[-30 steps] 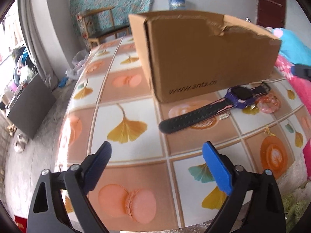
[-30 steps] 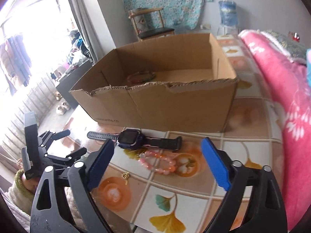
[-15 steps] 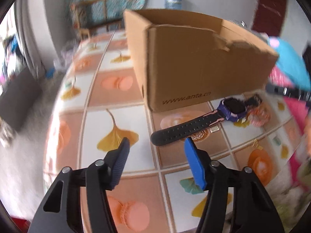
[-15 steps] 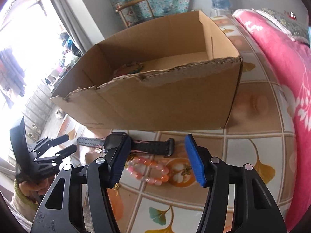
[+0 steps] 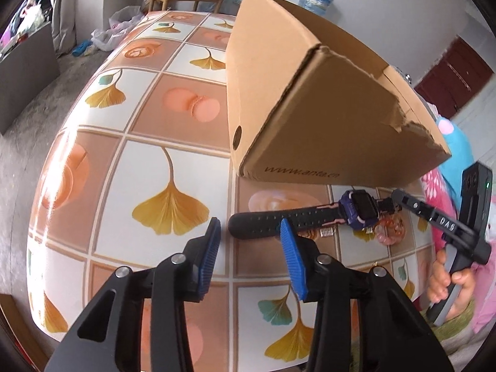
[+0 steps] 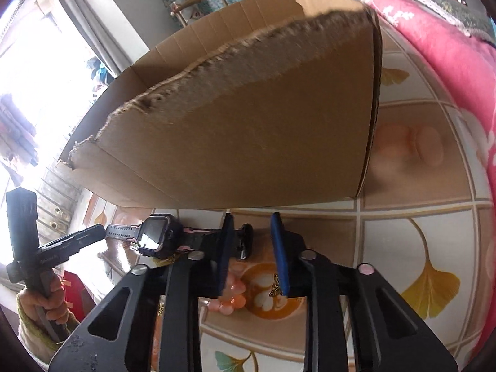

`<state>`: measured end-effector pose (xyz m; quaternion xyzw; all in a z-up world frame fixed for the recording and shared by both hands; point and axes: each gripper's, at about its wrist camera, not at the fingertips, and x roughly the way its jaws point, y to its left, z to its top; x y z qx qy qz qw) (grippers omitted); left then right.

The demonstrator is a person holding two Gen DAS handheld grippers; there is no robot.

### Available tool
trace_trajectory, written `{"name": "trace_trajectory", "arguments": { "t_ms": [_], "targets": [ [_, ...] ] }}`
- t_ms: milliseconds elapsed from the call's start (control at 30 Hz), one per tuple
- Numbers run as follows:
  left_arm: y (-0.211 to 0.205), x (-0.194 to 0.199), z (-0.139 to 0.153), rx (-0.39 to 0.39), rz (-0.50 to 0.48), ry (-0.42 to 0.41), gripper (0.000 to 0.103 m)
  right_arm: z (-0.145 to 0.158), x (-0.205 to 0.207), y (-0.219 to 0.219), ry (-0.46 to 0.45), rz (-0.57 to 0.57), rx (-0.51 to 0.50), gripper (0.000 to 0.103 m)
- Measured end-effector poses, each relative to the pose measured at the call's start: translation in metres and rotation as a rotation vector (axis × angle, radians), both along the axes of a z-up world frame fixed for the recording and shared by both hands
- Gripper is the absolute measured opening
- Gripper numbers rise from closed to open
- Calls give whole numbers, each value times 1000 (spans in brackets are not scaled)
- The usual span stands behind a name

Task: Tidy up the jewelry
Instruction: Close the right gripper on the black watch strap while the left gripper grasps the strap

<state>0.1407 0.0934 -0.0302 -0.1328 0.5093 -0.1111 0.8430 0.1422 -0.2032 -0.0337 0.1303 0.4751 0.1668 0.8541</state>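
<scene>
The smartwatch (image 5: 361,209) lies flat on the tiled tablecloth (image 5: 173,167), just in front of the cardboard box (image 5: 325,117). A pink bead bracelet (image 6: 231,294) and a small gold charm (image 6: 276,285) lie beside it.

The left gripper (image 5: 249,251) has been closing its jaws, and the tip of the watch strap sits between them, but the pads do not press on it yet. The right gripper (image 6: 251,252) has been closing too. The strap's other end is between its jaws, and it looks not yet pinched.

If both grippers grab the watch and pull apart, the strap could slip out. The right gripper might also bump the bracelet or flick the tiny charm away.
</scene>
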Motion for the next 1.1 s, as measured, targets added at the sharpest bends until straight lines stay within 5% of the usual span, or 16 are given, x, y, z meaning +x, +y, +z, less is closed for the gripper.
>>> {"name": "trace_trajectory", "arguments": {
  "t_ms": [100,433,900,1100],
  "targets": [
    [0,4,-2,-33,24,8,39,-2,5,-3,3,14,23,10],
    [-4,-3,5,-29,55,-74,39,5,6,5,-10,38,-13,10],
    [5,-7,8,-235,71,-171,39,2,8,12,-12,38,-16,10],
    [2,-4,3,-251,76,-179,38,1,9,11,-12,36,-12,10]
  ]
}}
